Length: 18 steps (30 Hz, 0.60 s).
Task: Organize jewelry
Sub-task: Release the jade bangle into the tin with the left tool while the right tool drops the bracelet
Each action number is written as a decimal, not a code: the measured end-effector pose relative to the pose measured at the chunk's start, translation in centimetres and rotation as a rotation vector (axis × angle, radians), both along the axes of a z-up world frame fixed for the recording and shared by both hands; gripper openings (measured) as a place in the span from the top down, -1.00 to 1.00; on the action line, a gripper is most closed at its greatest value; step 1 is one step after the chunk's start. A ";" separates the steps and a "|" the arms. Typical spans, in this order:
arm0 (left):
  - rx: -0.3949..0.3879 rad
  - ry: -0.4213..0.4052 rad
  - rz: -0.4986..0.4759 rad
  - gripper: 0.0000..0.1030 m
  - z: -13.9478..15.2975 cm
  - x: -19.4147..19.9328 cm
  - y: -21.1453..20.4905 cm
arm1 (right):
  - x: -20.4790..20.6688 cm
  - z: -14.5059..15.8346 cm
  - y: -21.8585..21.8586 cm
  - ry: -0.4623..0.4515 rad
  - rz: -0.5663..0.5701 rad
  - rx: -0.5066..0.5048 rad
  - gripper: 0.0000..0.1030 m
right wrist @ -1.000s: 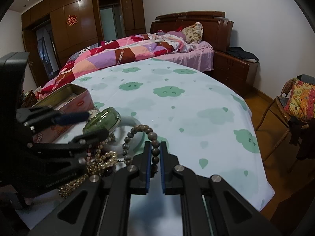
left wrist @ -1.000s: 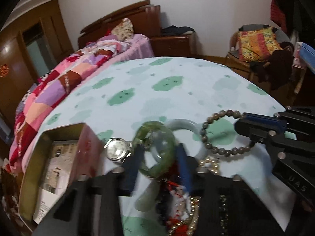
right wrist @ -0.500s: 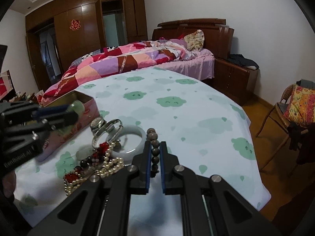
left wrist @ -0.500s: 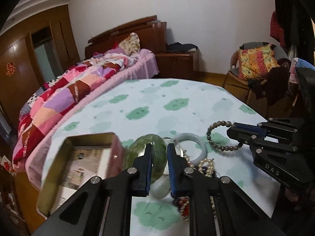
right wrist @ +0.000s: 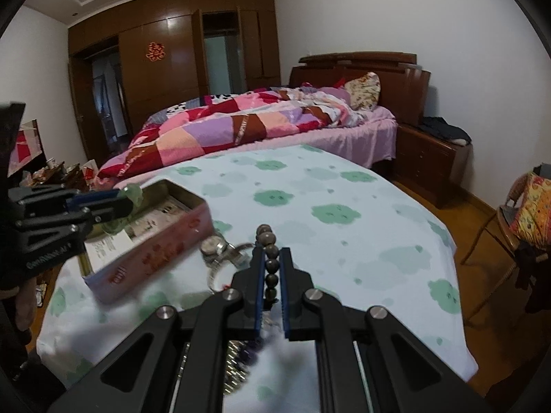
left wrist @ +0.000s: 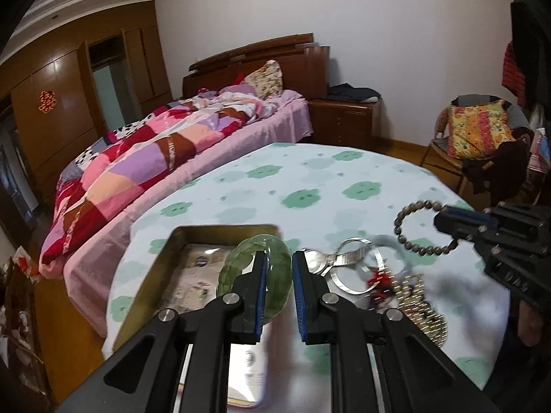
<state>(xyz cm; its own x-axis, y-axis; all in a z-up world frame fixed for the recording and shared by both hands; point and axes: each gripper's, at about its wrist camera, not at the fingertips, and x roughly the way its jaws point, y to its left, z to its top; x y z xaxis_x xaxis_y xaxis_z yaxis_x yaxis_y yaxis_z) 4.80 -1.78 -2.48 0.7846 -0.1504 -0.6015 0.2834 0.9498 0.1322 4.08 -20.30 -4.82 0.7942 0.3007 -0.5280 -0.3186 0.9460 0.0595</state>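
My left gripper [left wrist: 278, 285] is shut on a green jade bangle [left wrist: 241, 261] and holds it over the open red tin box [left wrist: 179, 241]. In the right wrist view that gripper [right wrist: 118, 199] hovers above the tin [right wrist: 165, 241]. My right gripper [right wrist: 272, 275] is shut on a brown bead bracelet [right wrist: 270, 241], lifted above the table; it also shows in the left wrist view [left wrist: 444, 220] with the bracelet [left wrist: 409, 237] hanging from it. A watch [right wrist: 213, 245] and a pile of beaded jewelry [left wrist: 409, 299] lie on the cloth.
A metal watch band [left wrist: 358, 268] and a pale bangle lie beside the tin. The table has a white cloth with green clouds [left wrist: 310, 186]. A bed [left wrist: 155, 151] stands behind, a chair with a cushion [left wrist: 482, 130] to the right.
My left gripper has lifted the green bangle off the pile and carried it left over the tin. My right gripper has raised the bead bracelet off the cloth.
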 end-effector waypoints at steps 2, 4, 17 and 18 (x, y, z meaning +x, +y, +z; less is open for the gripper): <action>0.010 0.003 0.016 0.72 -0.2 0.4 0.9 | 0.4 0.3 0.8 0.002 0.019 0.007 0.80; 0.016 0.007 0.033 0.72 -0.4 0.8 1.8 | 0.8 0.7 1.9 -0.004 0.042 0.001 0.80; 0.031 0.036 0.139 0.72 -2.1 3.7 6.1 | 4.7 1.2 8.2 0.015 0.154 -0.016 0.80; 0.029 0.042 0.146 0.72 -2.3 4.0 6.4 | 5.0 1.2 8.7 0.014 0.158 -0.019 0.80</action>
